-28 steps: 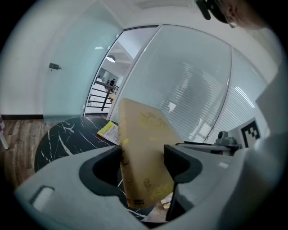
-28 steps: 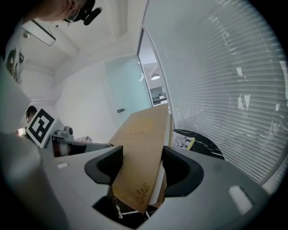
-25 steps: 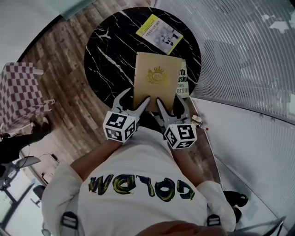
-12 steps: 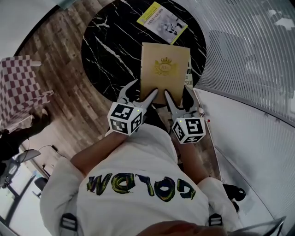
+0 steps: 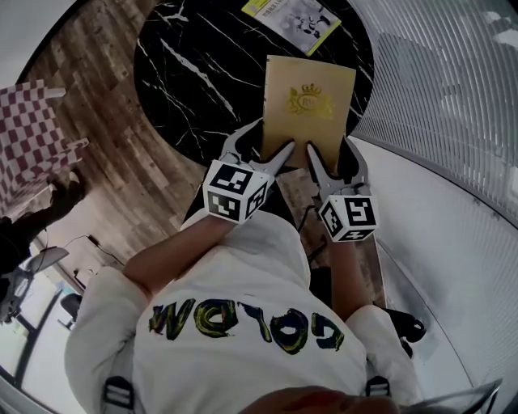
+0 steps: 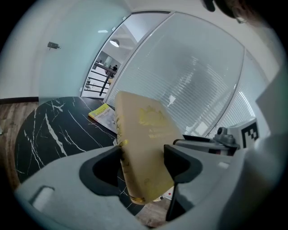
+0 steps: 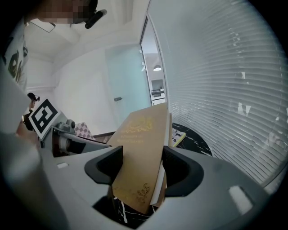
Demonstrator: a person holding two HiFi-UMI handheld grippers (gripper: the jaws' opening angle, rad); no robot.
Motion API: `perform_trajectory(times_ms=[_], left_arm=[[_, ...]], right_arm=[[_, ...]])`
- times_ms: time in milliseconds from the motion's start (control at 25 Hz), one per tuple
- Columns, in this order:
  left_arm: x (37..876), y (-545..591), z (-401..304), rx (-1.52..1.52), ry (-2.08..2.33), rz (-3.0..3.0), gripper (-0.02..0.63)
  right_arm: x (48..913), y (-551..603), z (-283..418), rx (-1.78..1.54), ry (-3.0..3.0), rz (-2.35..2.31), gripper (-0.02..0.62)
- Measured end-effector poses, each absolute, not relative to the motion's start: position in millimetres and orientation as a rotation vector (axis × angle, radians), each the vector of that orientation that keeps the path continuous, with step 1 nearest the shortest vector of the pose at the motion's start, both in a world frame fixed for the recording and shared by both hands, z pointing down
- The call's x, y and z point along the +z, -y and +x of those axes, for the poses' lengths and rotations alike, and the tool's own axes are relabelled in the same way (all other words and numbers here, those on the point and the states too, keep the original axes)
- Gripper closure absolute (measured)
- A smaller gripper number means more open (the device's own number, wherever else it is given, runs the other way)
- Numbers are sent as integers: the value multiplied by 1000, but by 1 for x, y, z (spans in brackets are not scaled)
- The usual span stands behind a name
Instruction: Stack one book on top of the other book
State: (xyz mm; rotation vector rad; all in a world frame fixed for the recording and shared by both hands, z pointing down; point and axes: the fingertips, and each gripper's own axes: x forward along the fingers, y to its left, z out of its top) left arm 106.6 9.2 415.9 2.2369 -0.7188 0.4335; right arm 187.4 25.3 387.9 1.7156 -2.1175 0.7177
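Wood-plank flooring (image 5: 105,57) lay under a round black marble table (image 5: 186,89). Left of that table we saw a pink-and-white checked block (image 5: 32,154). On the table's far side a yellow booklet (image 5: 291,12) lay flat, well apart from our grippers.

At the table's near edge, our left gripper (image 5: 265,144) had its jaws closed on the near left corner of the gold book (image 5: 309,101). One pad pressed the spine side and the other pressed the cover. The gold book, with a crest stamped on its cover, sat over the table's near right part, and its right edge reached past the table's rim. In both gripper views it stood tilted between the jaws, with its near corner hanging below them. We could not tell whether it touched the table.

Our right gripper (image 5: 330,154) gripped the book's near right corner. Its jaws were set wide, with the cover against one pad and the page block against the other. Right of the table stood a wall of slatted blinds (image 5: 453,97).
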Motion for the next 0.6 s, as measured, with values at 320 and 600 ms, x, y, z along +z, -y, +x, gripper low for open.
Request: perform_trajectory(times_ms=[320,600], left_arm=[[438,-17,131,474,662,2214,304],[462,-19,154,511,634,2198,304]], right_arm=[[407,-30,212,742,2071,1701,314],[431,-31,234,767,2050,1677,314]])
